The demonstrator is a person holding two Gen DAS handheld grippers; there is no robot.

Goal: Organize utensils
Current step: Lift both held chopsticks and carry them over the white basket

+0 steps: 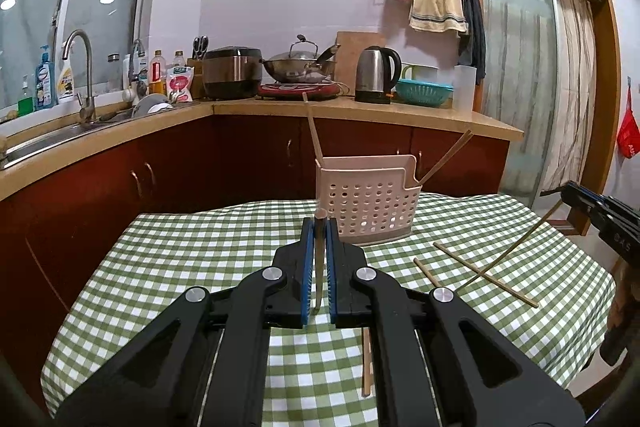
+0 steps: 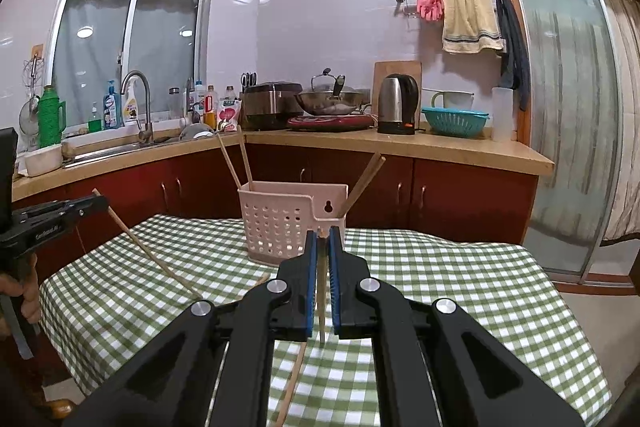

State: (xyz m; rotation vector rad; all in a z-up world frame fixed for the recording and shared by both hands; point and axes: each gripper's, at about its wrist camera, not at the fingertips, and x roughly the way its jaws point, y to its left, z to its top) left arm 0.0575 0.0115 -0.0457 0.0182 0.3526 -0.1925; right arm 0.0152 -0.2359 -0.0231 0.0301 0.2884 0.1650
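Your L tool (image 1: 319, 227) and R tool (image 2: 322, 239) each clamp a chopstick (image 1: 318, 267) over the counter (image 1: 160, 267); holder (image 1: 368, 203) w/ chopsticks stands far-centre, loose ones (image 1: 484, 269) lie right.

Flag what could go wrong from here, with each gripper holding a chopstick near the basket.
1. The left gripper pinches its wooden chopstick near one end; the long free end may swing and miss the pink perforated plastic basket.
2. The basket looks light; a push from the right gripper and its chopstick could tip it.
3. Loose chopsticks lie crossed on the green checked tablecloth, so lifting one may flick the other.
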